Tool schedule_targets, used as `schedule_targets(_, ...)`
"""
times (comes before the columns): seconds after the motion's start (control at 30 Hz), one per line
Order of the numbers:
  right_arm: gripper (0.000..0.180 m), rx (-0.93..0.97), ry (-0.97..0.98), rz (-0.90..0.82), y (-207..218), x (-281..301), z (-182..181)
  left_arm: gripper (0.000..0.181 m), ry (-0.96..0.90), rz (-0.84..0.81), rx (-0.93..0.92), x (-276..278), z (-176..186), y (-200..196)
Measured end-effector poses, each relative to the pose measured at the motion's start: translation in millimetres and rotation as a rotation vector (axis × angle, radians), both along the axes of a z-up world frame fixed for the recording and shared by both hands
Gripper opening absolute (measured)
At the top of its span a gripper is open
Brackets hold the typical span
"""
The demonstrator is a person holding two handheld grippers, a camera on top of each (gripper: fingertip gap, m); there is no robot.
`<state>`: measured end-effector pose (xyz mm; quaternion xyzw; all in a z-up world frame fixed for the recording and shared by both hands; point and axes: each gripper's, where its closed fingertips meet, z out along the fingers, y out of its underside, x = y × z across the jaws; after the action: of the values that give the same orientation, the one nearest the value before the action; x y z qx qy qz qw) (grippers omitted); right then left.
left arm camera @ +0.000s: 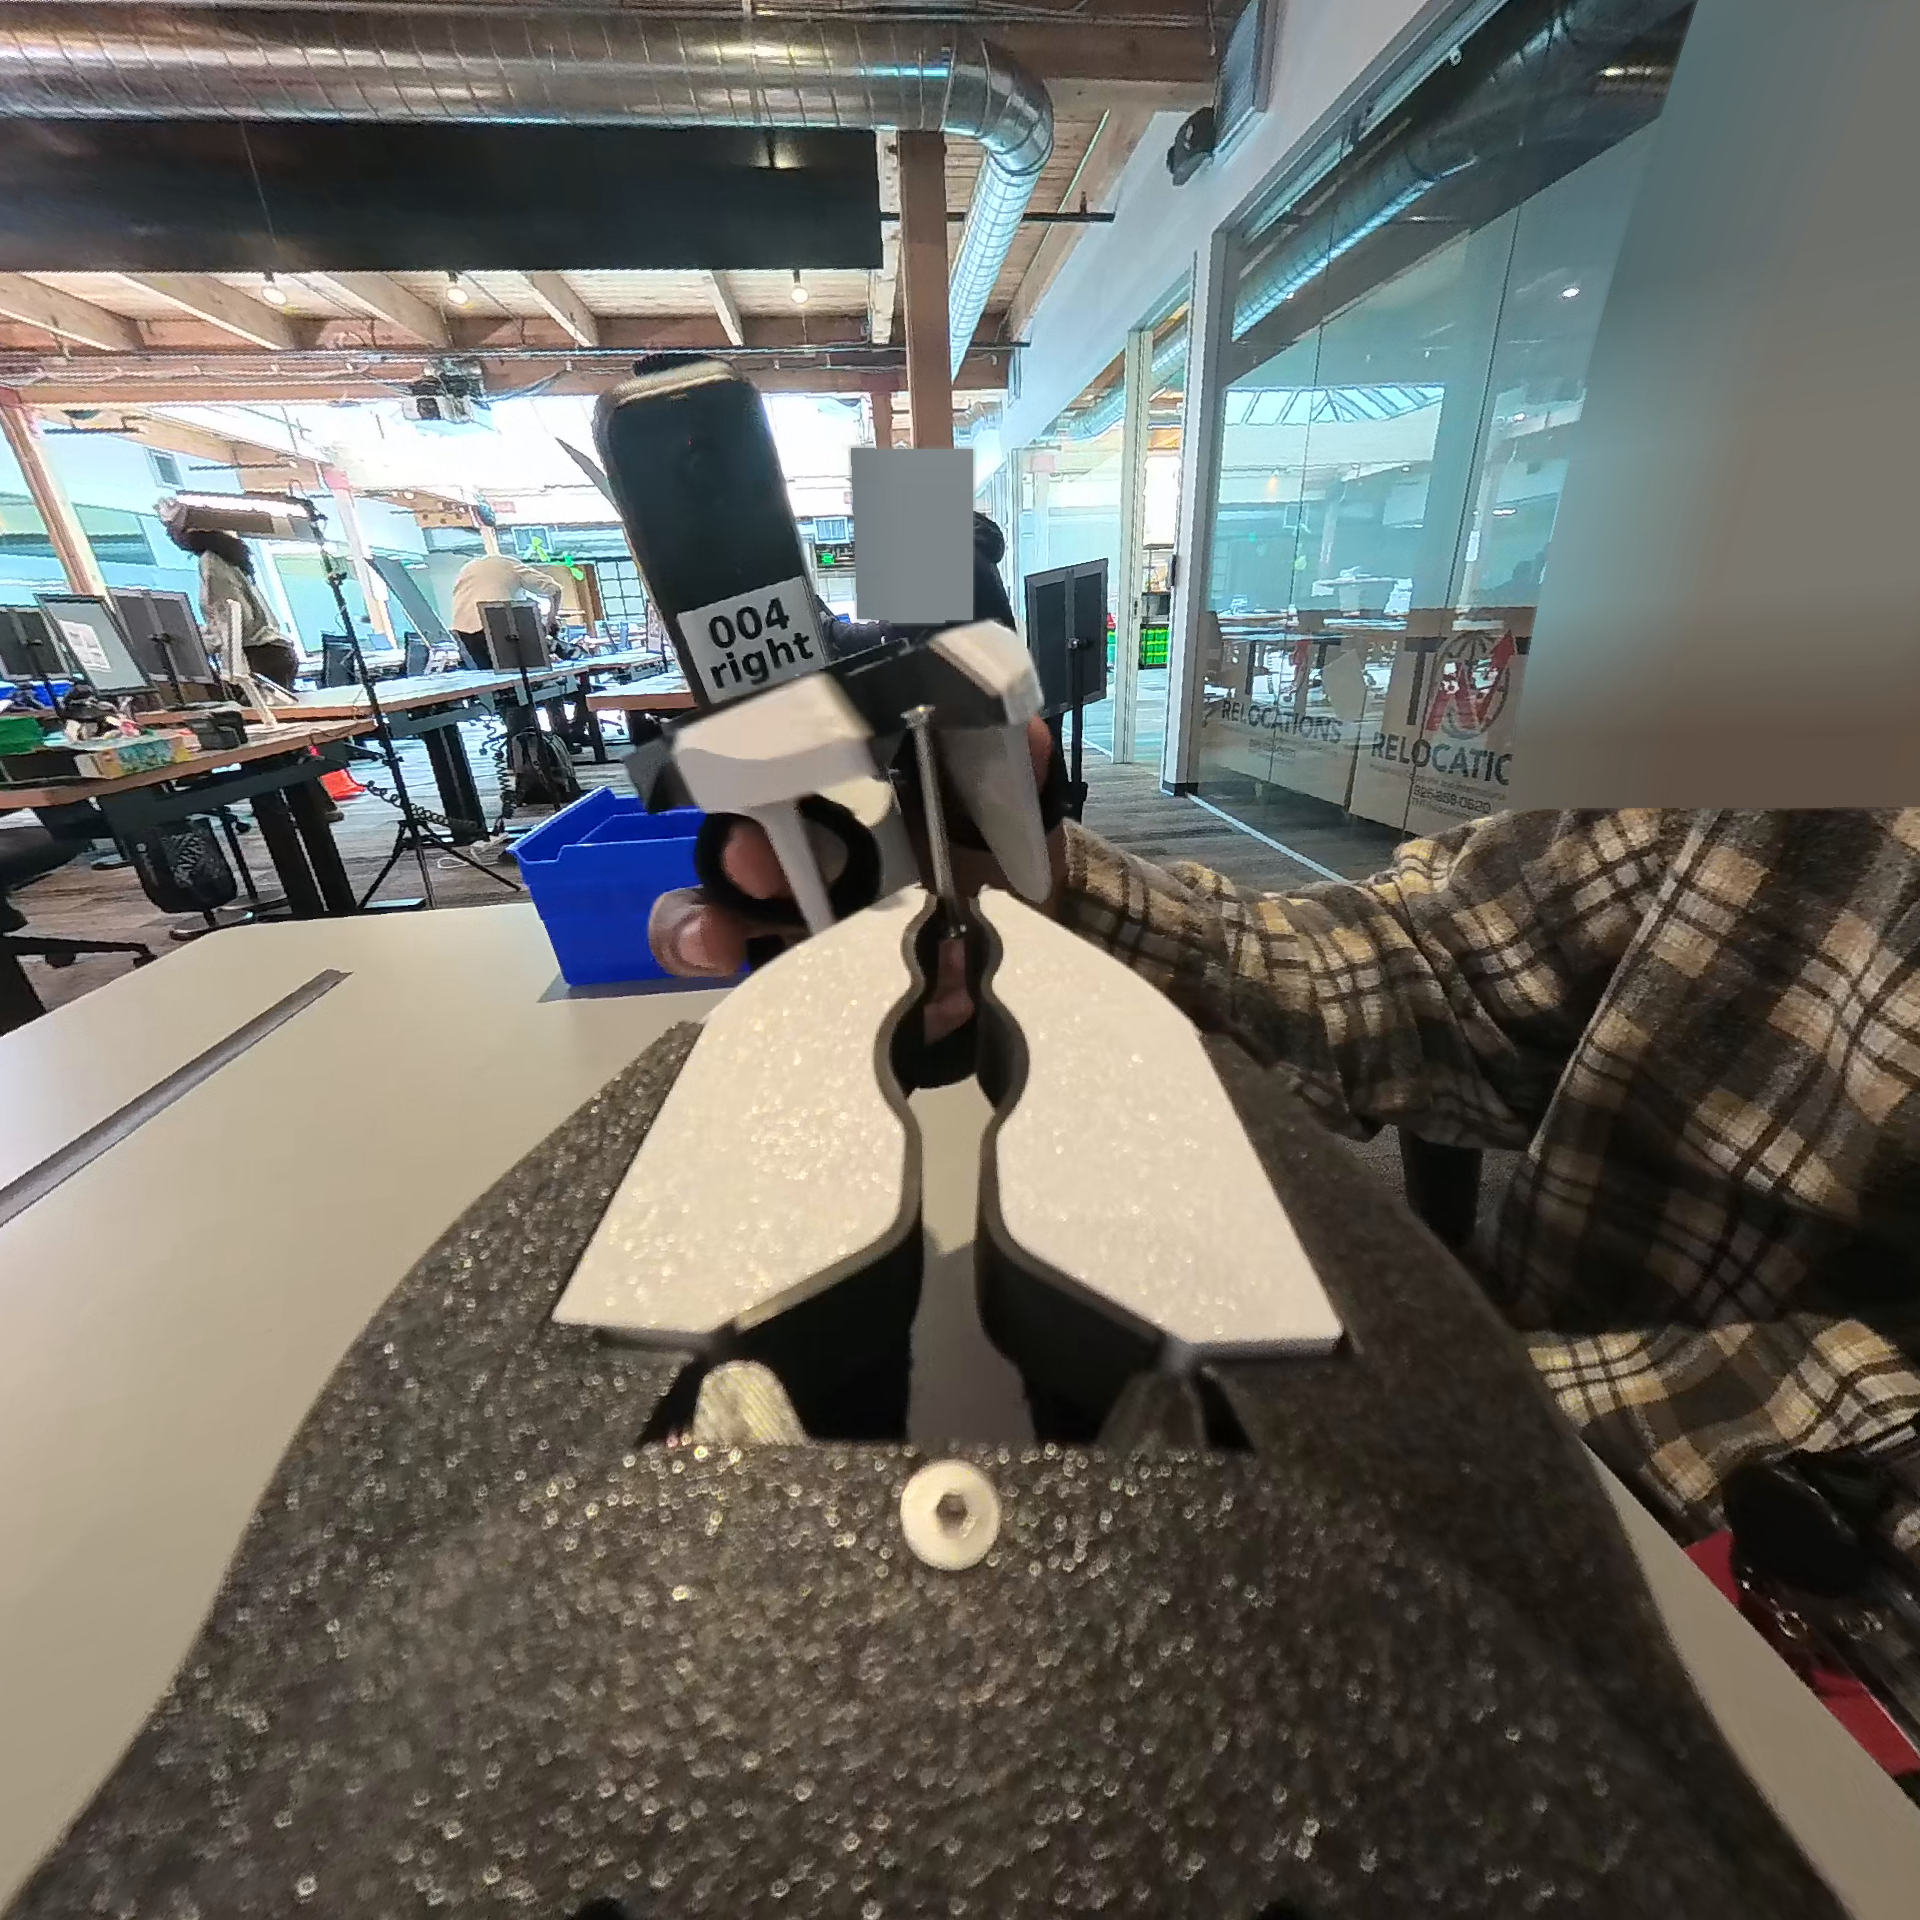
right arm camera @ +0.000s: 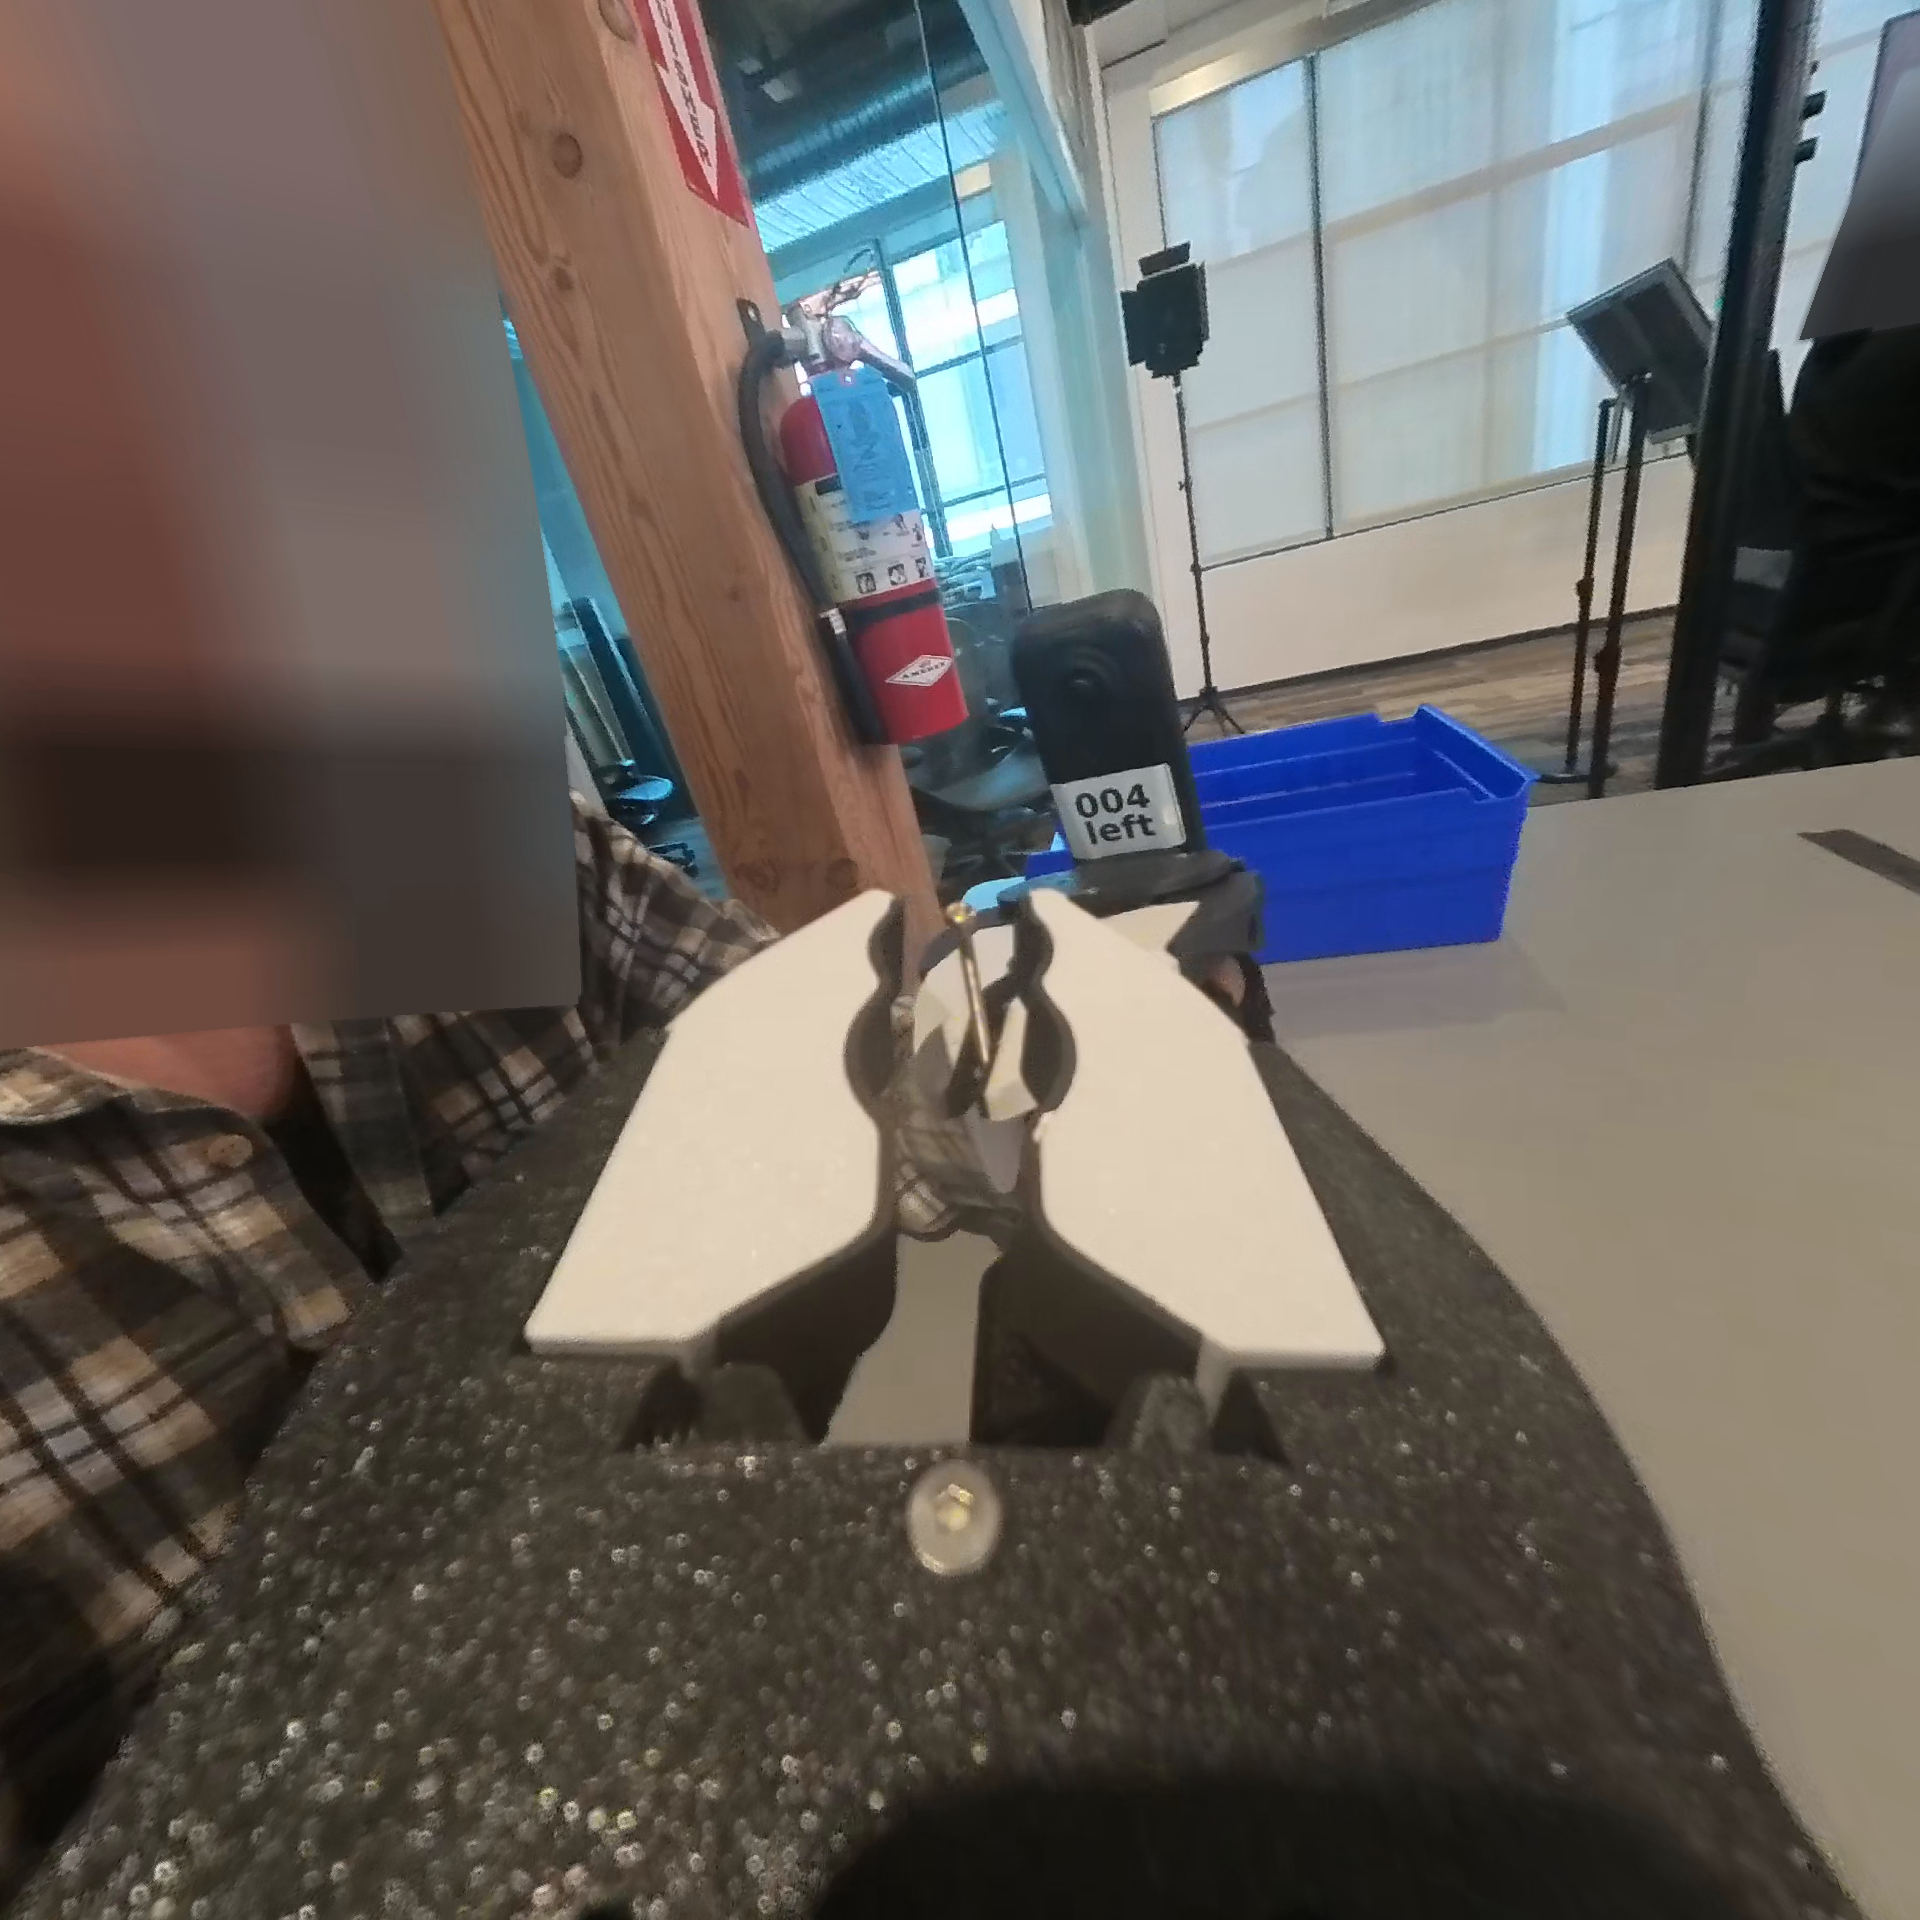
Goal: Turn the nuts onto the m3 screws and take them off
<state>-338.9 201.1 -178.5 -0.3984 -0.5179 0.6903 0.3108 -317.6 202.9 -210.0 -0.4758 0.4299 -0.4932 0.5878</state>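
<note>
Slim silver metal M3 screw stands above the grey table's near edge, lower end pinched by the left gripper, right gripper gaping around it; a slack pinch could drop it.

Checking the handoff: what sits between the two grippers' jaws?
A thin metal screw spans from the left gripper to the right gripper; left wrist view shows it.

Screw's lower tip vanishes between the left gripper's jaws, any nut there too small to make out; in the right wrist view the screw blurs; blue bin half hidden behind the right gripper.
</note>
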Motion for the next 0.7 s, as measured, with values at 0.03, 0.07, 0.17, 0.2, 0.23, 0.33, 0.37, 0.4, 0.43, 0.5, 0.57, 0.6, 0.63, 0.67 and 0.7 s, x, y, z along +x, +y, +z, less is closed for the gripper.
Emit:
schedule_targets(0.03,0.017,0.003,-0.005,0.007,-1.6,-0.3,-0.7,0.003,0.000,0.000,-0.001,0.0,0.0,0.1)
schedule_targets(0.07,0.015,0.004,-0.006,0.013,-2.9,-0.5,-1.0,0.003,0.001,0.001,-0.001,0.1,0.0,0.1)
schedule_targets(0.17,0.006,-0.001,-0.010,0.022,-4.1,-2.2,-1.6,0.003,0.001,0.004,0.002,0.3,-0.1,0.3)
schedule_targets(0.2,0.005,-0.002,-0.009,0.020,-3.8,-2.6,-1.6,0.003,0.001,0.005,0.002,0.3,0.0,0.3)
schedule_targets(0.23,0.005,-0.001,-0.007,0.016,-3.4,-2.7,-1.4,0.003,0.001,0.005,0.003,0.2,0.2,0.2)
schedule_targets(0.33,0.005,0.000,-0.006,0.019,-3.8,-2.4,-0.9,0.003,-0.001,-0.001,0.002,0.0,0.6,-0.5)
schedule_targets(0.37,0.005,0.001,-0.006,0.025,-4.5,-1.9,-0.7,0.003,-0.001,-0.006,0.002,0.3,0.8,-1.2)
schedule_targets(0.4,0.005,0.001,-0.005,0.031,-5.0,-1.3,-0.2,0.003,0.003,-0.011,0.002,0.6,0.5,-1.9)
schedule_targets(0.43,0.004,-0.008,0.017,0.043,-6.1,0.6,3.6,0.003,0.011,-0.015,0.004,1.4,-0.7,-2.4)
schedule_targets(0.5,0.005,-0.038,0.069,0.075,-7.4,7.2,14.6,0.003,0.010,-0.025,0.003,2.6,-1.2,-3.7)
schedule_targets(0.57,0.005,-0.029,0.085,0.054,-3.8,11.0,19.3,0.003,0.003,-0.027,-0.002,2.2,-0.5,-3.5)
schedule_targets(0.6,0.005,-0.018,0.085,0.040,-2.6,12.9,20.2,0.003,0.007,-0.021,0.001,1.8,-0.8,-2.9)
schedule_targets(0.63,0.005,-0.011,0.087,0.022,-1.4,14.9,21.1,0.003,0.008,-0.015,0.002,1.4,-0.8,-2.2)
schedule_targets(0.67,0.005,-0.005,0.087,0.002,-0.4,17.1,21.5,0.003,0.010,-0.010,0.001,1.1,-1.0,-1.4)
schedule_targets(0.7,0.005,0.003,0.082,-0.024,1.0,19.3,20.7,0.004,0.016,-0.003,0.000,1.1,-1.9,-0.3)
